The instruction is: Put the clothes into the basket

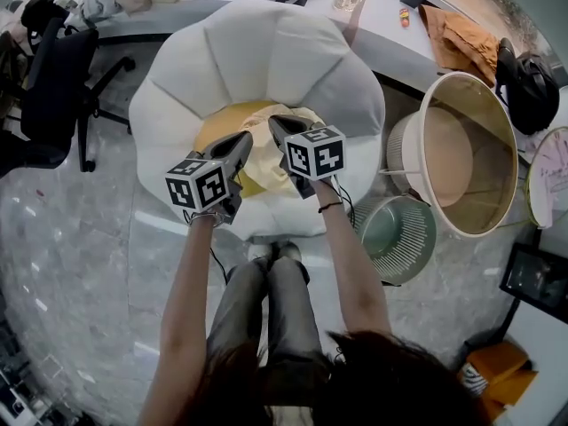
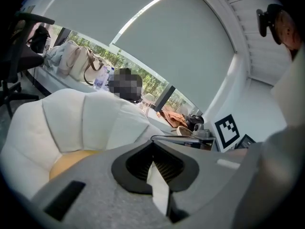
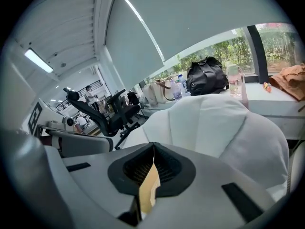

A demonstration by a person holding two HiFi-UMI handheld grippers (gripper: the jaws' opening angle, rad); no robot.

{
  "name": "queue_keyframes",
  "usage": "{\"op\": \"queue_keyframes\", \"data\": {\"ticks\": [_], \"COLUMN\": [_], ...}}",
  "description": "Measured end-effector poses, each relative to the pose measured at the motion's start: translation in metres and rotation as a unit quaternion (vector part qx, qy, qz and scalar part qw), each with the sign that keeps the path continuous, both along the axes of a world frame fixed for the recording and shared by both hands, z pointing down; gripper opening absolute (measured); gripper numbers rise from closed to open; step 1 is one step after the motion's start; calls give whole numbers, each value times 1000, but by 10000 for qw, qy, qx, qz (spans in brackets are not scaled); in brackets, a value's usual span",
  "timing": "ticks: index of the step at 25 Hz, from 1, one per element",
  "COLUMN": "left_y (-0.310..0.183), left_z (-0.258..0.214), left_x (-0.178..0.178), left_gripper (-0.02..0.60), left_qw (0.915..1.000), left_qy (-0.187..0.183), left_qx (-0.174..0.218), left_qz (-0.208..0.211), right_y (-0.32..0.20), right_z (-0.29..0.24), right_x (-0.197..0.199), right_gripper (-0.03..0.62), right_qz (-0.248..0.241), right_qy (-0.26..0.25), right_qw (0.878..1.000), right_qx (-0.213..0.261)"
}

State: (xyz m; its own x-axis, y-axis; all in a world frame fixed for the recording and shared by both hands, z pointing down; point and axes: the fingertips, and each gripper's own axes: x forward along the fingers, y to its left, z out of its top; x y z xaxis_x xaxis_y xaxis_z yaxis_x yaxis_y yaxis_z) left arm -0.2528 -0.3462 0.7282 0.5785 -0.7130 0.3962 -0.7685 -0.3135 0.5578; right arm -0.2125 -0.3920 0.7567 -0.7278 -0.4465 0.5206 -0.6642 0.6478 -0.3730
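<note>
Garment [image 1: 266, 172] pinched by left tongs [image 1: 243, 141] and right tongs [image 1: 278, 123] over chair [image 1: 266, 51].

On the armchair [image 1: 266, 51] the clothes [image 1: 264, 165], right of it the basket [image 1: 484, 118] (desk [image 1: 388, 18] behind).

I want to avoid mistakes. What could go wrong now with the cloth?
The left gripper and right gripper each pinch only a thin edge of the pale yellow cloth; it may slip out. The large round beige basket stands aside, so hanging fabric could snag on the white petal-shaped chair.
</note>
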Motion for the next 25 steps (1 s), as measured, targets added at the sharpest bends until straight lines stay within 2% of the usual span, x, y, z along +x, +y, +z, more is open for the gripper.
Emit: {"op": "queue_keyframes", "data": {"ticks": [9,13,17,19,25], "left_y": [-6,-7,-10,-9,-9], "left_z": [76,102,121,133,166], "left_x": [2,8,9,11,12], "left_gripper": [11,11,11,11,11], "left_qw": [9999,9997,9997,9996,9991], "left_qy": [17,-88,-33,-37,-9], "left_qx": [-120,-154,-176,-224,-375], "left_qz": [-9,137,148,174,189], "right_y": [-3,-5,-7,-7,-11], "right_z": [85,115,140,152,196], "right_x": [4,4,3,3,15], "right_gripper": [11,11,16,128,184], "right_qz": [99,21,-86,-30,90], "right_qy": [39,174,282,156,464], "right_qw": [9999,9997,9994,9993,9979], "right_qx": [-112,-147,-192,-340,-440]}}
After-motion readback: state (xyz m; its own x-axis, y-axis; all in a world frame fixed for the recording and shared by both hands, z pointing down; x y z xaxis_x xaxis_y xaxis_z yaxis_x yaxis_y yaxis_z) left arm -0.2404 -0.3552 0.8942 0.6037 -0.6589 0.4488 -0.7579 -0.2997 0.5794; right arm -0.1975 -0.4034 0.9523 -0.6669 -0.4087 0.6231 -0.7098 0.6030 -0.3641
